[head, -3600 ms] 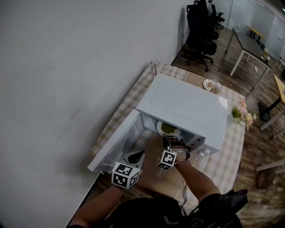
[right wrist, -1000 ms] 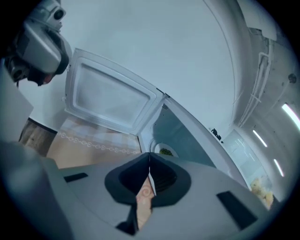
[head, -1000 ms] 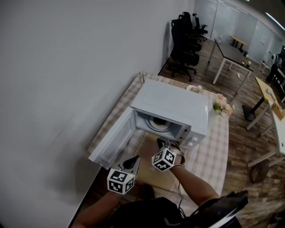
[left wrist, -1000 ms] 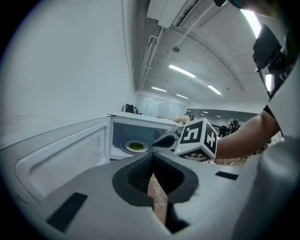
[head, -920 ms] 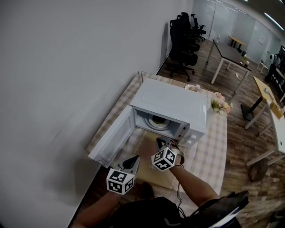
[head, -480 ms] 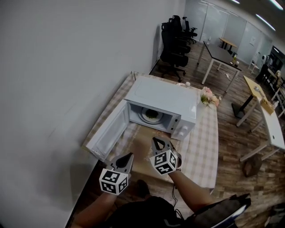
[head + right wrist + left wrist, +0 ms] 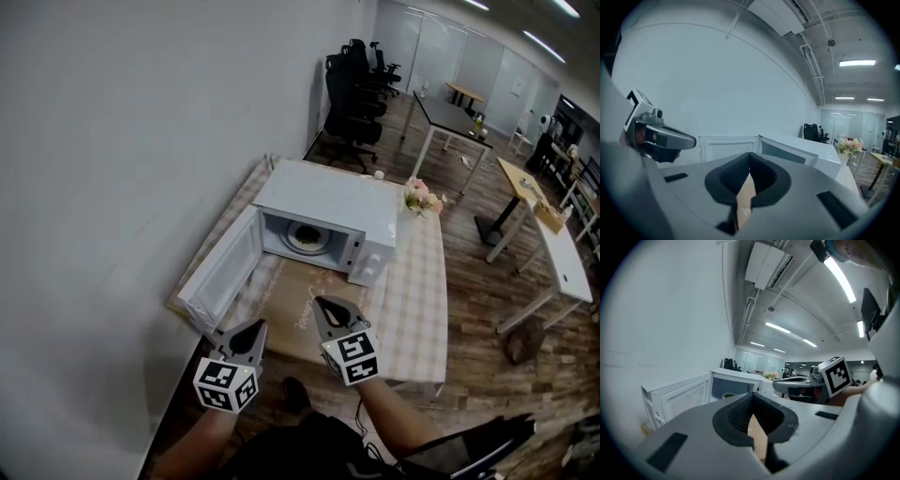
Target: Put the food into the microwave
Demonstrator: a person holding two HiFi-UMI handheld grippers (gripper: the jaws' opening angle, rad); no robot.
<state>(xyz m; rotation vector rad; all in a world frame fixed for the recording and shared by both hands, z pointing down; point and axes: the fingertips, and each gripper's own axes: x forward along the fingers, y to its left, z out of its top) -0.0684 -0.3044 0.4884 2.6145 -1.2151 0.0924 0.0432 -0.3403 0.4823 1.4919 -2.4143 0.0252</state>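
Observation:
The white microwave (image 7: pixel 328 208) stands on the table with its door (image 7: pixel 223 272) swung wide open to the left. Inside it lies a white plate of green food (image 7: pixel 306 236). It shows in the left gripper view as the plate (image 7: pixel 727 394) in the lit cavity. Both grippers hang over the table's near edge, well short of the microwave and apart from the plate. My left gripper (image 7: pixel 255 326) is shut and holds nothing. My right gripper (image 7: pixel 322 303) is beside it, shut and empty too. The right gripper view shows the door (image 7: pixel 727 146) ahead.
A brown mat (image 7: pixel 305 298) lies before the microwave on the checked tablecloth (image 7: pixel 419 286). A flower bunch (image 7: pixel 418 194) stands at the microwave's far right corner. A white wall runs along the left. Office chairs (image 7: pixel 349 86) and desks (image 7: pixel 452 116) stand farther back on the wooden floor.
My right gripper was at the microwave's mouth by the plate; both grippers have since drawn back toward the table's near edge. The plate stays inside and the view has pulled away.

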